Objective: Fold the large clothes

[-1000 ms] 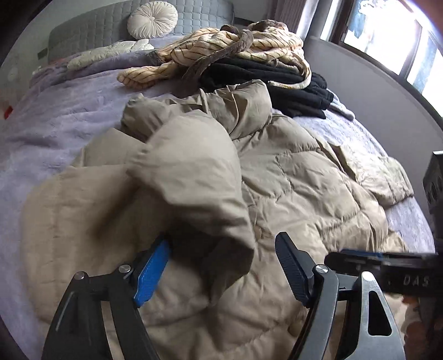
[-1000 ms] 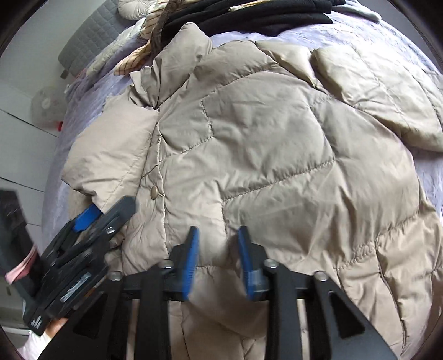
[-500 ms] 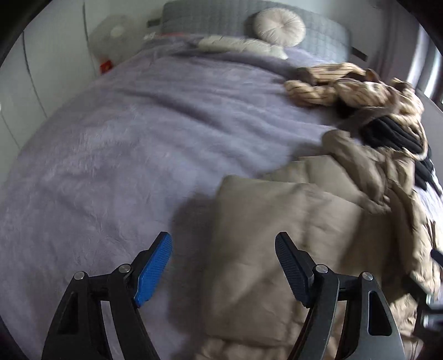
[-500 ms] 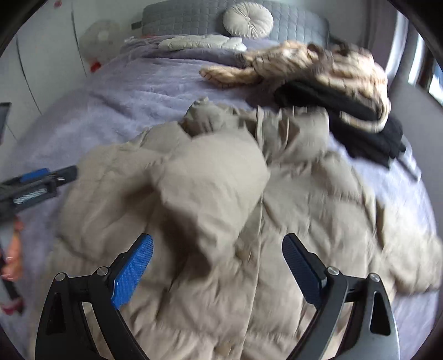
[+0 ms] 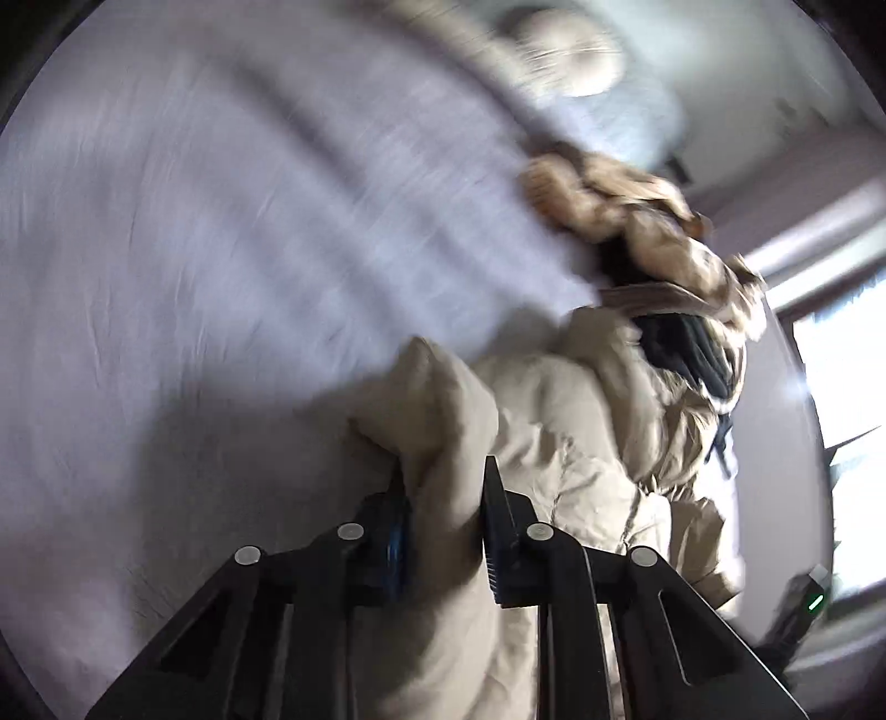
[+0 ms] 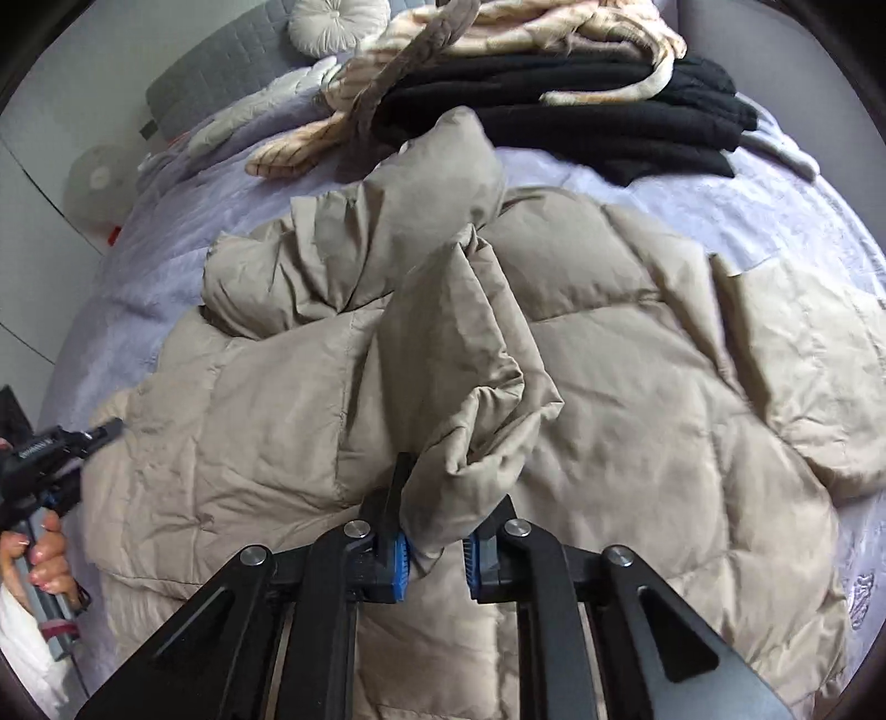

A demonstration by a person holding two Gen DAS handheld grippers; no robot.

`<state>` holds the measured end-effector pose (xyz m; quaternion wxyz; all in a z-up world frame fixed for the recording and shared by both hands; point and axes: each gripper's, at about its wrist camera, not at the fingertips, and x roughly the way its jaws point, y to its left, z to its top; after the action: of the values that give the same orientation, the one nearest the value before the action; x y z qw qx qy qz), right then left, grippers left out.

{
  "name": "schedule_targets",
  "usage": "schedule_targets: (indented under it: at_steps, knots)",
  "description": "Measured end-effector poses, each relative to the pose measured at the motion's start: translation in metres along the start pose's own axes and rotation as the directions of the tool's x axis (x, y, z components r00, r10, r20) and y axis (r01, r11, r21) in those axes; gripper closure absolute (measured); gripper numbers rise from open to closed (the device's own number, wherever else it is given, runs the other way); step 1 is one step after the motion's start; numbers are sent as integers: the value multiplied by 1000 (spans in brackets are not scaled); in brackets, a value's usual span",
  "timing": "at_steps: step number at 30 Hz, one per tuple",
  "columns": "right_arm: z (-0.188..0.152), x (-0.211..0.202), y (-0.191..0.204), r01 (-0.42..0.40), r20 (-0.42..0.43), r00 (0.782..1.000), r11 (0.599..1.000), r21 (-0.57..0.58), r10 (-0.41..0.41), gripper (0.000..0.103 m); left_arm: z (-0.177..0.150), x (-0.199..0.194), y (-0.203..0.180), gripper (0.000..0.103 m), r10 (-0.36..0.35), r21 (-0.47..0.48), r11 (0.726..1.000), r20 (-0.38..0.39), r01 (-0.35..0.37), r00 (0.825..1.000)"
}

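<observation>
A beige puffer jacket (image 6: 637,399) lies spread on the lilac bedspread (image 6: 775,221). My right gripper (image 6: 437,531) points down at its middle. Its jaws are closing, and a bunched, raised fold of the jacket (image 6: 470,387) is pinched between the pads. The left wrist view is blurred by motion. There my left gripper (image 5: 443,493) is closing too, with a puffy edge of the jacket (image 5: 437,410) pressed between its fingers. The right wrist view also shows the left gripper (image 6: 66,443) at the jacket's left edge, held by a hand (image 6: 47,559).
A tan striped garment (image 6: 498,33) lies over a stack of black clothes (image 6: 581,105) at the far side of the bed. A round cushion (image 6: 338,22) leans on the grey headboard (image 6: 221,66). A bright window (image 5: 836,432) is at the right.
Both grippers stood wide open half a second ago and now pinch jacket fabric. The left view has swung and rolled onto the jacket's edge. The right gripper has dropped closer to the jacket.
</observation>
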<state>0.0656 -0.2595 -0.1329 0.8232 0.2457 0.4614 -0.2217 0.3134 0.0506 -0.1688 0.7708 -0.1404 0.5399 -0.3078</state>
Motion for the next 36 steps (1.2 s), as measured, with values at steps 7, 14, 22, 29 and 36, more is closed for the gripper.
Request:
schedule_targets:
  at_steps: [7,14,22,29,36]
  knots:
    - [-16,34,-39,-60,-46,996,979,194,71,87,-5,37,-5,74,230,98,969,-21,-227,973]
    - [-11,16,-42,-2,-35,999,992,127,6,66,-3,-5,-18,56,380,110,914,105,-390,919]
    - [-26,-42,-81,176,-8,984,971,160,-177,58,-41,-55,-44,56,347,246,899,105,-362,932]
    - [-56,-88,-149,30,2,999,922,386,-34,35,-99,-37,-105,56,289,305,914,-26,-268,957]
    - [-77,-114,-250,-27,50,999,798,602,-3,24,-143,2,-185,46,273,381,900,-119,-210,955]
